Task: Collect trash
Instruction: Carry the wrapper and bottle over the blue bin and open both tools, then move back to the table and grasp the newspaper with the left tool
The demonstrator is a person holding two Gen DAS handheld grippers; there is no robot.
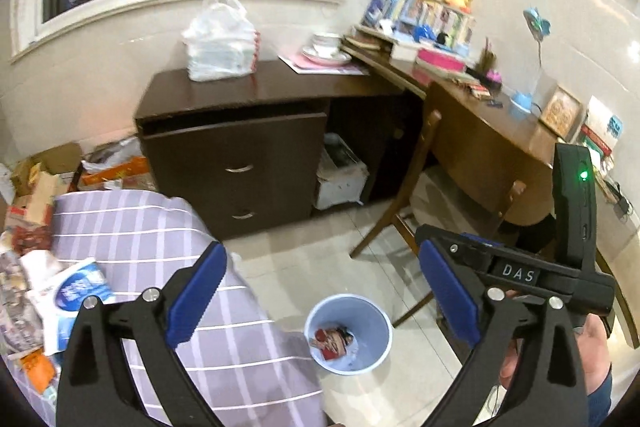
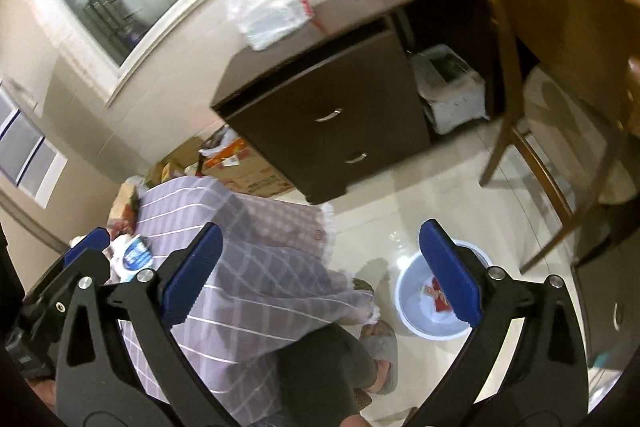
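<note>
A light blue bin [image 1: 347, 333] stands on the tiled floor and holds a red and white wrapper [image 1: 334, 341]. It also shows in the right wrist view [image 2: 412, 291], with the wrapper [image 2: 438, 297] inside. My left gripper [image 1: 320, 303] is open and empty, high above the bin. My right gripper [image 2: 320, 275] is open and empty, also above the floor by the bin. A pile of wrappers and packets [image 1: 48, 303] lies at the left on the purple striped cloth [image 1: 160, 247]; a blue and white packet [image 2: 134, 257] shows there too.
A dark drawer cabinet [image 1: 240, 163] stands ahead with a white plastic bag [image 1: 220, 47] on top. A cluttered wooden desk [image 1: 500, 131] and a chair [image 1: 404, 211] are at the right. Cardboard boxes [image 1: 116, 171] lie by the wall. My slippered foot [image 2: 380, 351] is near the bin.
</note>
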